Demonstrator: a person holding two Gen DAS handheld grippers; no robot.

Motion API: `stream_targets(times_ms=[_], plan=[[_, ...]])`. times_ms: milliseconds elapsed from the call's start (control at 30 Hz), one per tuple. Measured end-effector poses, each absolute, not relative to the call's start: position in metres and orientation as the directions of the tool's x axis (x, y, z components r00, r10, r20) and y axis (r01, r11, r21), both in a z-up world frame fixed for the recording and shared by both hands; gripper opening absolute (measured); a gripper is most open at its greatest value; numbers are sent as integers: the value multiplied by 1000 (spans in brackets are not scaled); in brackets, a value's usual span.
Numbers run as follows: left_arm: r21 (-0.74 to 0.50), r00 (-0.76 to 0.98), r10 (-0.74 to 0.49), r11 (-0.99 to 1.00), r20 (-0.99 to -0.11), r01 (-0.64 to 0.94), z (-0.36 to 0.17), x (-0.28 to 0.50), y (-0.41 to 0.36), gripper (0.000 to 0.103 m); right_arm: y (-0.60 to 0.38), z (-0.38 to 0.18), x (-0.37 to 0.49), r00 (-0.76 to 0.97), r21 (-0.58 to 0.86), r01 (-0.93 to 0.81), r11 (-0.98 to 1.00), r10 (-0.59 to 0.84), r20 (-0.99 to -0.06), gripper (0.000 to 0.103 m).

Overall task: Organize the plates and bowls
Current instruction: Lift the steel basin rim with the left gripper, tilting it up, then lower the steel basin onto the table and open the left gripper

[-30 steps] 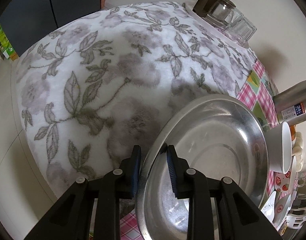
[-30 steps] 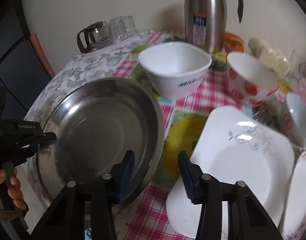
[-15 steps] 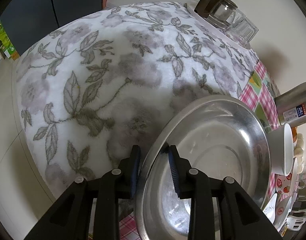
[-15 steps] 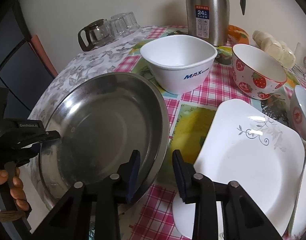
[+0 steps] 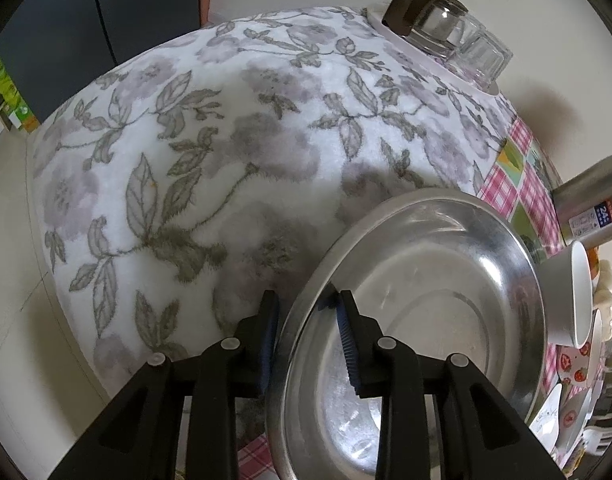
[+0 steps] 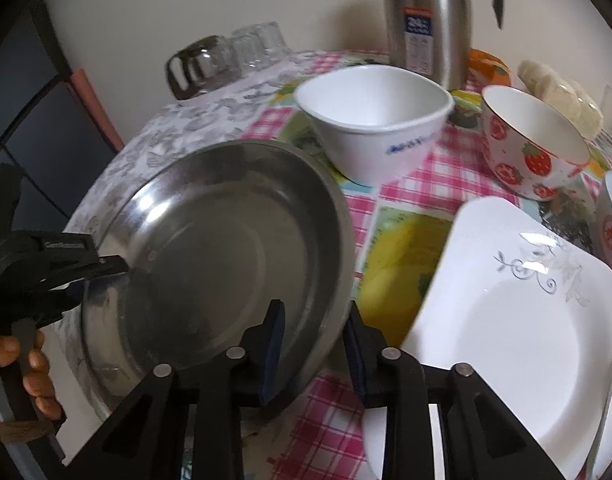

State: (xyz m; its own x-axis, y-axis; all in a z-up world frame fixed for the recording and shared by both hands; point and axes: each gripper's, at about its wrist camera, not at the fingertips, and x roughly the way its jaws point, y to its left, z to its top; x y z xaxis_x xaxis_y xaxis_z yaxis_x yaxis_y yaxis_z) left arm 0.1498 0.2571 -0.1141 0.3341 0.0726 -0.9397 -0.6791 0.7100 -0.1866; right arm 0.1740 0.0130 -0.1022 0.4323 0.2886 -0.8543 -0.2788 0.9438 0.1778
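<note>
The steel pan sits between both grippers, its rim caught from opposite sides, which I take to be a two-handed hold meant to keep so broad and shallow a dish level while it is moved. The left gripper has its jaws nearly together, straddling the rim, one blue pad outside and one inside; whether they actually pinch the metal I cannot tell for sure, though it looks gripped. The right gripper straddles the opposite rim, its jaws closing, the wall of the pan between them and not plainly pressed yet.

The pan is round, thin-walled, polished but scuffed, with a flat floor and a rolled lip. Just right of the right jaws lies a square white plate, glossy, with a grey sprig print. Beyond the jaws stand a squarish white bowl and a round strawberry bowl, smooth glazed. Under everything is a fuzzy floral cloth, soft, and a slick checked one.
</note>
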Motion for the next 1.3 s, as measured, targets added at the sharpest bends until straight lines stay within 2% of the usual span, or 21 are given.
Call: stream_targets(times_ms=[267,767,1067,1300], plan=[[-156,368,127,746,-921,-648,-91,150,255,26,19,-87,166,478,113,-332,937,271,-836,28],[-198,489,141,793,-861,-576,-38,140,226,25,-6,-38,154,572,119,-336,934,303,-763,28],[-246,582,95,843,-807,-478,-4,139,179,25,-54,3,142,657,116,-298,947,292,-695,28],[-255,602,41,881,-798,-399,4,146,132,25,-101,16,136,674,135,-237,962,263,-690,28]])
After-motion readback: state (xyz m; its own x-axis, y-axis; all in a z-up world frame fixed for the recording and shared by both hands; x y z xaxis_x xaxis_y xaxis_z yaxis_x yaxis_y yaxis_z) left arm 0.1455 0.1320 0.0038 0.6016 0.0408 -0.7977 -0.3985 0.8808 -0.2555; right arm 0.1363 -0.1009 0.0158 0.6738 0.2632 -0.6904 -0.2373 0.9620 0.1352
